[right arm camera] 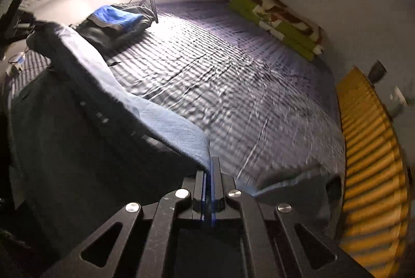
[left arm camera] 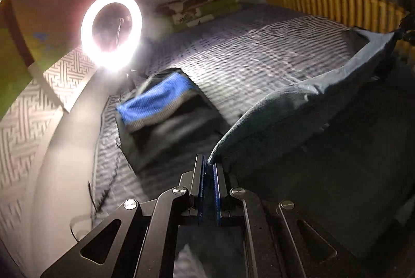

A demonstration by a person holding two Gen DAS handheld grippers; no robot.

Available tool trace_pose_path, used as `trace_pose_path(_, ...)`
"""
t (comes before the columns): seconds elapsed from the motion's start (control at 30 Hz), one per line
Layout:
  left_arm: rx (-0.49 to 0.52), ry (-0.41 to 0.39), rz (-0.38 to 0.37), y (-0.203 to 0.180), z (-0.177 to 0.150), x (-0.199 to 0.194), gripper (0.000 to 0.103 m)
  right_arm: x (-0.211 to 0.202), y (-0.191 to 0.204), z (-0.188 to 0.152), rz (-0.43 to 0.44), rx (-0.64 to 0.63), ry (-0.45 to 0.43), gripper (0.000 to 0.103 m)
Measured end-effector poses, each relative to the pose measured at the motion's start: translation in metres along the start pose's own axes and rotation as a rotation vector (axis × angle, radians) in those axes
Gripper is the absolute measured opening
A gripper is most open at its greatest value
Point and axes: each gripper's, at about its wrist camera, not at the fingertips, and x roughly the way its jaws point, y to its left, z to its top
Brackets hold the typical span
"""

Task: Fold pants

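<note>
Left gripper: jaws clenched on an edge of the pants, cloth pinched between the blue pads at the tips. From the pinch, pants rising toward 2 o'clock as a taut raised band, pale lining showing along the upper edge, far end meeting a dark fitting at the 3 o'clock rim of the left wrist view; dark bulk of the garment hanging below toward 4 o'clock.

Right gripper: jaws clenched on another edge of the same pants, cloth caught at the tips. From the pinch, garment stretching toward 10 o'clock, pale lining uppermost, dark outer face sagging toward 8 o'clock. Loose fold of cloth also lying at 3 o'clock, just beside the jaws.

Beyond the pants: striped bedspread under both views. Folded blue-and-dark garment at 11 o'clock of the left jaws, resting on the bedspread, apart from the held pants. Lit ring light beyond it. Green patterned bedding at 1 o'clock in the right wrist view. Yellow slatted panel at 3 o'clock.
</note>
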Motion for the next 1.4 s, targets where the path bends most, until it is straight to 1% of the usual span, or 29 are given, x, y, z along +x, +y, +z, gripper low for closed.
trace_pose_path(0.07,-0.018,0.002,-0.023,-0.017,-0.030,-0.023,0.005,-0.017,0.019,-0.030,-0.001,0.011,0.009,0.002)
trace_pose_path(0.1,-0.031,0.016,-0.036,-0.029,-0.052,-0.033,0.005,-0.023,0.030,-0.043,-0.005,0.003,0.019,0.002)
trace_pose_path(0.13,-0.037,0.025,-0.045,-0.036,-0.064,-0.037,0.005,-0.027,0.041,-0.058,-0.007,-0.005,0.032,0.002)
trace_pose_path(0.2,-0.063,0.063,-0.087,-0.054,-0.099,-0.042,0.006,-0.032,0.062,-0.088,0.010,0.014,0.057,0.002)
trace_pose_path(0.27,-0.099,0.103,-0.143,-0.068,-0.127,-0.041,0.008,-0.026,0.077,-0.116,0.034,0.056,0.098,0.002)
trace_pose_path(0.33,-0.122,0.137,-0.164,-0.078,-0.147,-0.043,0.009,-0.015,0.091,-0.136,0.029,0.051,0.149,0.002)
trace_pose_path(0.4,-0.156,0.150,-0.187,-0.079,-0.161,-0.048,0.009,-0.005,0.099,-0.150,0.026,0.056,0.184,0.002)
trace_pose_path(0.47,-0.215,0.135,-0.201,-0.068,-0.169,-0.062,0.009,-0.001,0.102,-0.157,0.024,0.064,0.197,0.002)
trace_pose_path(0.5,-0.243,0.124,-0.198,-0.059,-0.171,-0.066,0.012,0.000,0.102,-0.158,0.021,0.066,0.196,0.002)
trace_pose_path(0.57,-0.328,0.100,-0.189,-0.034,-0.179,-0.076,0.026,0.000,0.102,-0.154,0.014,0.065,0.196,0.002)
trace_pose_path(0.6,-0.338,0.094,-0.177,-0.027,-0.180,-0.079,0.028,0.000,0.100,-0.151,0.013,0.066,0.194,0.002)
trace_pose_path(0.63,-0.336,0.105,-0.163,-0.018,-0.182,-0.075,0.032,-0.001,0.099,-0.148,0.014,0.069,0.190,0.002)
trace_pose_path(0.7,-0.347,0.148,-0.143,-0.010,-0.189,-0.066,0.035,-0.005,0.096,-0.144,0.008,0.068,0.177,0.002)
trace_pose_path(0.73,-0.372,0.177,-0.153,-0.006,-0.194,-0.061,0.038,-0.008,0.093,-0.140,0.001,0.070,0.170,0.002)
trace_pose_path(0.77,-0.406,0.206,-0.173,0.001,-0.196,-0.051,0.039,-0.009,0.094,-0.137,0.001,0.072,0.167,0.002)
trace_pose_path(0.8,-0.440,0.233,-0.172,0.005,-0.202,-0.044,0.039,-0.010,0.092,-0.136,0.001,0.076,0.164,0.002)
trace_pose_path(0.9,-0.476,0.278,-0.129,0.009,-0.214,-0.029,0.042,-0.011,0.094,-0.137,-0.002,0.074,0.168,0.002)
trace_pose_path(0.93,-0.490,0.299,-0.113,0.011,-0.219,-0.023,0.045,-0.010,0.096,-0.138,-0.001,0.071,0.173,0.002)
trace_pose_path(0.97,-0.499,0.307,-0.111,0.013,-0.222,-0.021,0.049,-0.009,0.098,-0.139,-0.001,0.067,0.178,0.002)
trace_pose_path(1.0,-0.511,0.312,-0.117,0.013,-0.224,-0.019,0.051,-0.009,0.099,-0.140,-0.001,0.063,0.183,0.002)
trace_pose_path(1.1,-0.543,0.321,-0.129,0.015,-0.228,-0.010,0.051,-0.005,0.099,-0.143,0.003,0.067,0.192,0.002)
trace_pose_path(1.13,-0.558,0.321,-0.136,0.016,-0.229,-0.006,0.050,-0.004,0.099,-0.143,0.006,0.070,0.193,0.002)
trace_pose_path(1.17,-0.578,0.317,-0.148,0.018,-0.228,-0.003,0.036,-0.003,0.100,-0.142,0.006,0.070,0.194,0.002)
trace_pose_path(1.2,-0.597,0.318,-0.154,0.019,-0.228,-0.001,0.024,-0.003,0.100,-0.142,0.005,0.068,0.194,0.002)
trace_pose_path(1.23,-0.606,0.320,-0.146,0.021,-0.226,0.002,0.002,-0.002,0.101,-0.141,0.005,0.065,0.193,0.002)
trace_pose_path(1.3,-0.615,0.306,-0.137,0.022,-0.222,0.003,0.002,-0.003,0.101,-0.140,0.005,0.063,0.191,0.002)
trace_pose_path(1.4,-0.598,0.263,-0.084,0.024,-0.207,-0.009,0.002,-0.004,0.098,-0.138,0.005,0.069,0.188,0.002)
